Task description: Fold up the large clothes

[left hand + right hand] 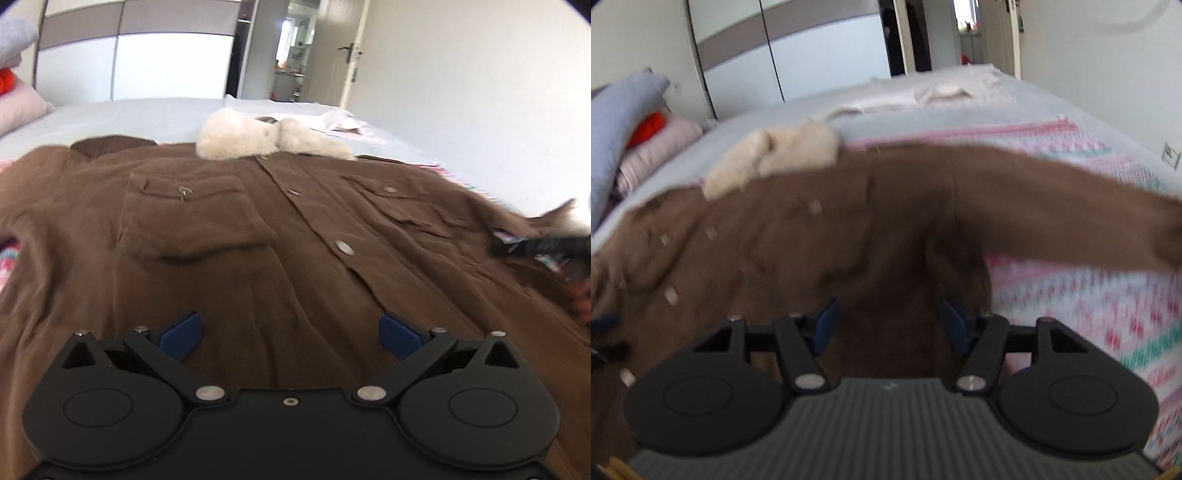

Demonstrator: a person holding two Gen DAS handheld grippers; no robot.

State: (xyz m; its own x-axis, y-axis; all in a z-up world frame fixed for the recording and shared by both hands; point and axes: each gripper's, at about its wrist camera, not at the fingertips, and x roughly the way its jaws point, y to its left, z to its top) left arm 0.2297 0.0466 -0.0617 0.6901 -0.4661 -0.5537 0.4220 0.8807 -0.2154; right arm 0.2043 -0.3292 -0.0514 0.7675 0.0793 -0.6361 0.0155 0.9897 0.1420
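One big brown coat (258, 236) lies flat on the bed (147, 114), and no fold is done yet.

Both sleeves and the body are left to fold; one sleeve (1052, 218) sticks out over the striped blanket (1108, 314). The left gripper (290, 332) is spread wide over the hem, holding nothing. The right gripper (886, 325) is spread too, with brown cloth between its fingers, not pinched. Two chest pockets (192, 218) look flat; what's inside is hidden.
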